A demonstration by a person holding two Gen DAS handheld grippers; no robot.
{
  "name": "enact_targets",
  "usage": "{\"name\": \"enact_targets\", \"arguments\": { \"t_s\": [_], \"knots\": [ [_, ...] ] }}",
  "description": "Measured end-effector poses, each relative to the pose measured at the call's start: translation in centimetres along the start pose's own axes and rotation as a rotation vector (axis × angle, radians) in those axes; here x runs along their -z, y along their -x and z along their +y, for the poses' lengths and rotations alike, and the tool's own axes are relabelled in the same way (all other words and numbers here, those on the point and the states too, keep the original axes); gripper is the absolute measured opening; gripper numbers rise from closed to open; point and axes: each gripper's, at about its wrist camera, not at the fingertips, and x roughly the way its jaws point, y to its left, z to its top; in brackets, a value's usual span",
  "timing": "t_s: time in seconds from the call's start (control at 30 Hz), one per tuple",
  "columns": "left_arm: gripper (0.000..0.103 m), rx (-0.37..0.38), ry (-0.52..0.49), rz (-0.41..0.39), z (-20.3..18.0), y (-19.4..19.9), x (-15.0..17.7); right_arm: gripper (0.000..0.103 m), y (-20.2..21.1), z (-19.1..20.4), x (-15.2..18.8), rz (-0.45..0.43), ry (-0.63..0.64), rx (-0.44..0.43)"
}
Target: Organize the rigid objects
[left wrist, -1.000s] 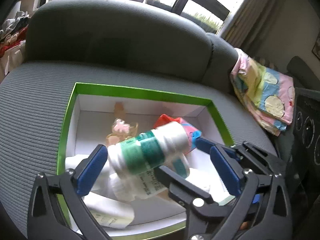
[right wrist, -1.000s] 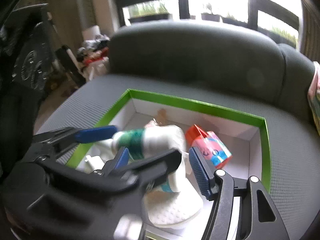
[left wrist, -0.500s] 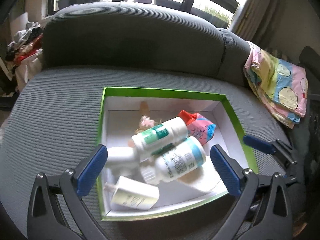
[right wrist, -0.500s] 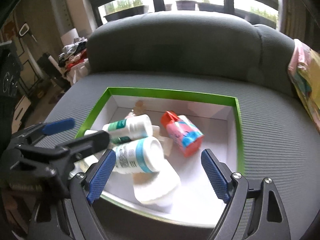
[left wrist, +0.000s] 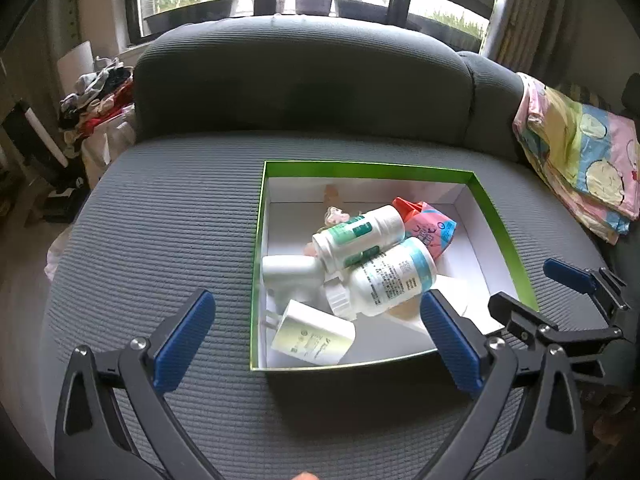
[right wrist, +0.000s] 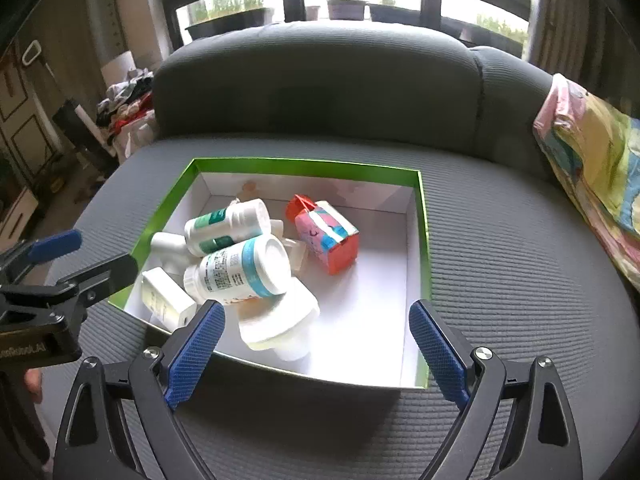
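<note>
The rigid objects sit heaped in the green-rimmed box on the grey sofa seat, and both of my grippers hang over its near edge with nothing in them. My right gripper has jaws that have just been opening and now stand wide, empty; my left gripper is spread wide too, nothing between its pads.

Nearest me lies a white lidded tub on its side, light thin plastic I'd judge, likely to flex if pinched across the rim, so better taken across its body. Beside it at the box's left wall is a white charger plug, hard and boxy with flat faces that should grip well, its prongs pointing at the wall.

On top of these rests the blue-banded bottle, lying down, smooth and round; I expect it to roll or squirt out unless I close across the middle of the barrel. Behind it the green-labelled bottle leans on a white spout-shaped piece; same slick plastic, same mid-body hold, and lifting either bottle could shift the pile.

Further right, apart from the heap, stands the pink carton, tilted: cardboard, light, crushable, so a gentle squeeze across its flat sides. At the far wall something small and pale is too blurred to name.
</note>
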Motion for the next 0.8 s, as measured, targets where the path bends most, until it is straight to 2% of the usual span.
{"name": "enact_targets", "arguments": {
  "t_s": [0.13, 0.33, 0.7, 0.8],
  "knots": [
    [0.102, 0.015, 0.011, -0.001, -0.3, 0.5, 0.3, 0.094, 0.5, -0.1, 0.0, -0.005, -0.001, 0.013],
    [0.102, -0.065, 0.010, -0.020, -0.5, 1.0, 0.6, 0.094, 0.8, 0.0, -0.2, 0.009, 0.011, 0.040],
    [0.102, -0.065, -0.001, 0.042, -0.6, 0.0, 0.4, 0.094, -0.7, 0.8, -0.8, 0.080, 0.009, 0.077],
    [0.102, -0.095, -0.009, 0.050, -0.4, -0.2, 0.2, 0.094, -0.9, 0.8, -1.0, 0.080, 0.008, 0.089]
  ]
}}
